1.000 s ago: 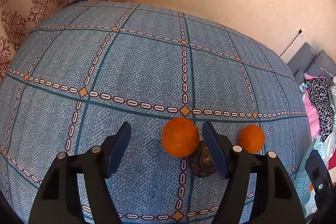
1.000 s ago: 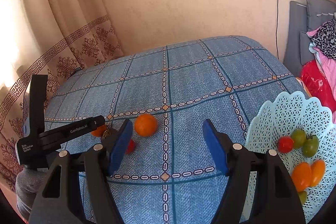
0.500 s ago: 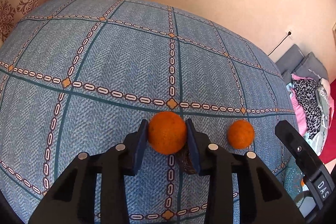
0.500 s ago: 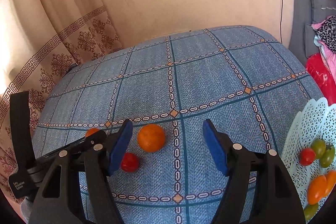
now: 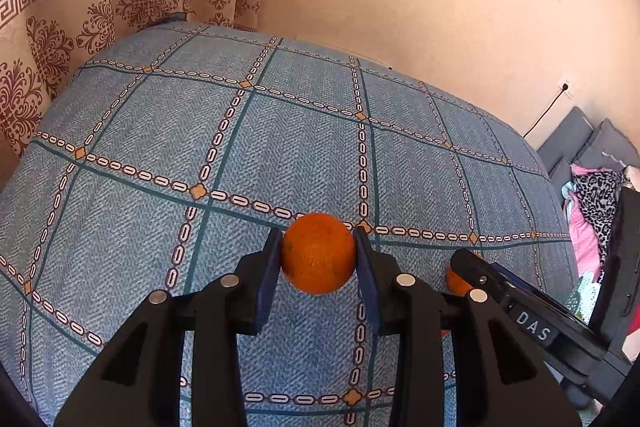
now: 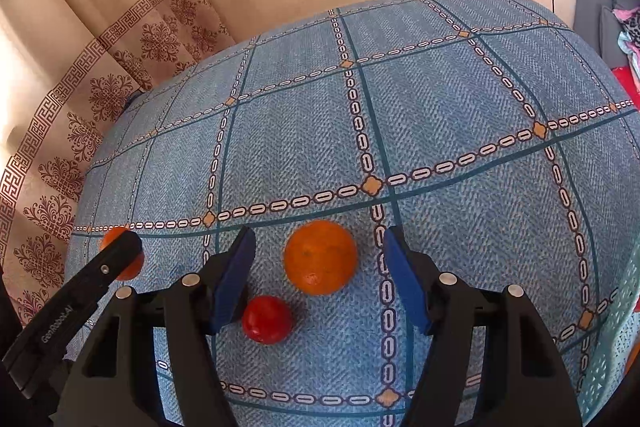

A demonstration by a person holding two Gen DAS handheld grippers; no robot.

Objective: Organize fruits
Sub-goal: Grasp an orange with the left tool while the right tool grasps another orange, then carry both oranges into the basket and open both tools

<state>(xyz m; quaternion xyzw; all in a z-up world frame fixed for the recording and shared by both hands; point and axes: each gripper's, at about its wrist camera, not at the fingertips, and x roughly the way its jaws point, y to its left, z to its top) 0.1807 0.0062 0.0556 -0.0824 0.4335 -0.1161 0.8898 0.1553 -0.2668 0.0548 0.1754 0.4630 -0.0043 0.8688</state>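
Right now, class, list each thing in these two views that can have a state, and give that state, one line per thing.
left hand-held gripper: shut on the larger orange
larger orange: clamped between the pads
right hand-held gripper: open, astride the second orange
second orange: free on the blue cloth
red tomato: loose on the cloth
lattice basket: upright at the cloth's edge
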